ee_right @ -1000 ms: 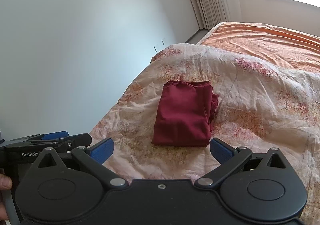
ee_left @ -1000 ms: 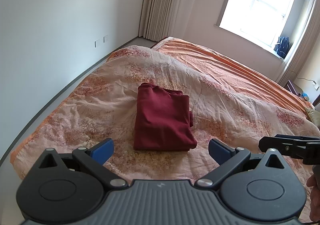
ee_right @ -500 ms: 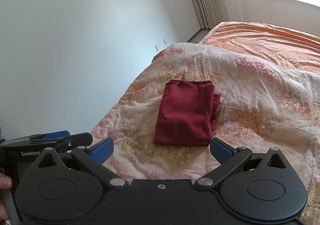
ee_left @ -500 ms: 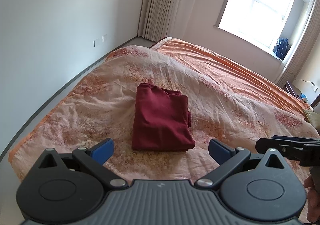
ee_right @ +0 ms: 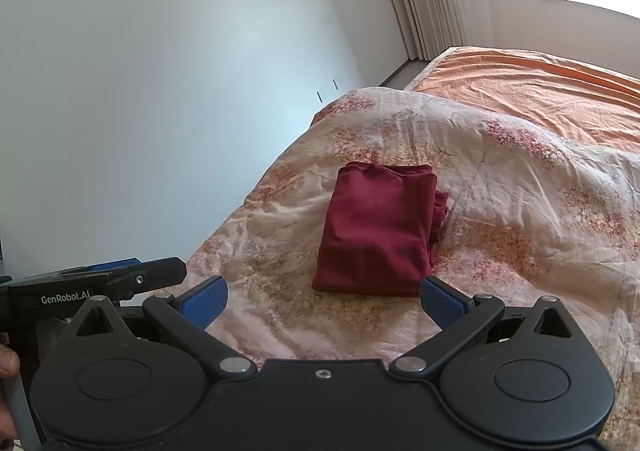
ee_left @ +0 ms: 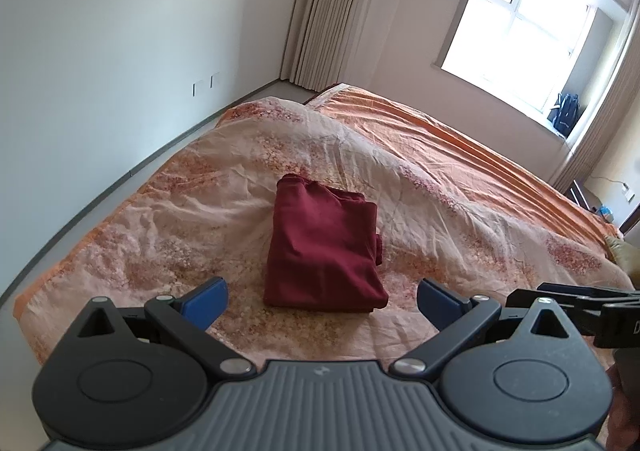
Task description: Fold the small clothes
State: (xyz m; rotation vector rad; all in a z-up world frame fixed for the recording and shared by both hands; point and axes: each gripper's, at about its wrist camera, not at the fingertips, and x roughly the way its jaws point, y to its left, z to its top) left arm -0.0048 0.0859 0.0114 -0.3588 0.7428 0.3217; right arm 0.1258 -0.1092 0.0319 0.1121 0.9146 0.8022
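on left tool (ee_right: 120, 275): "GenRobot.AI"

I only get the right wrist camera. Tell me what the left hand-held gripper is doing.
Observer: The left hand-held gripper is open and empty. The folded red garment lies just ahead of it, apart from both fingers.
Operator: Check the far side of the bed for more clothes.
Observer: I see none. Past the floral quilt, only the orange sheet shows.
Operator: Report what is on the window sill.
Observer: A dark bag sits on it, by the curtain.
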